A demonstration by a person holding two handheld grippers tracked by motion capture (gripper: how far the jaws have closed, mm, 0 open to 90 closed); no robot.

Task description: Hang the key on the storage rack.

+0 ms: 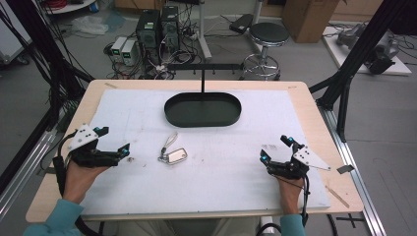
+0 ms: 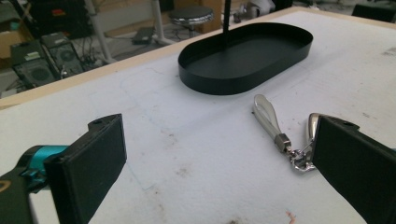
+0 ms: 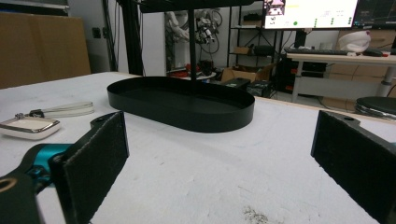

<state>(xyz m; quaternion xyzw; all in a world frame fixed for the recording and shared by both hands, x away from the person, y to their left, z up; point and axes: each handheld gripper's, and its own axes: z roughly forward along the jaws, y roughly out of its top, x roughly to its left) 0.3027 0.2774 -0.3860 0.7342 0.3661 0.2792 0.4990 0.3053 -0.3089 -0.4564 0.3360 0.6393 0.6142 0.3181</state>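
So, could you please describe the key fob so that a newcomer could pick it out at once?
Start at the black oval tray at the far middle of the white mat. Just nearer the person than the tray lies the key fob, between the two grippers and closer to the left one. It is a small shiny silver tag with a pale loop strap.

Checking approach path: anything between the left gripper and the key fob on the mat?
Nothing visible. The left gripper, fingers open, points at the silver key fob with its grey strap across bare white mat. The black oval tray sits farther back, off that line.
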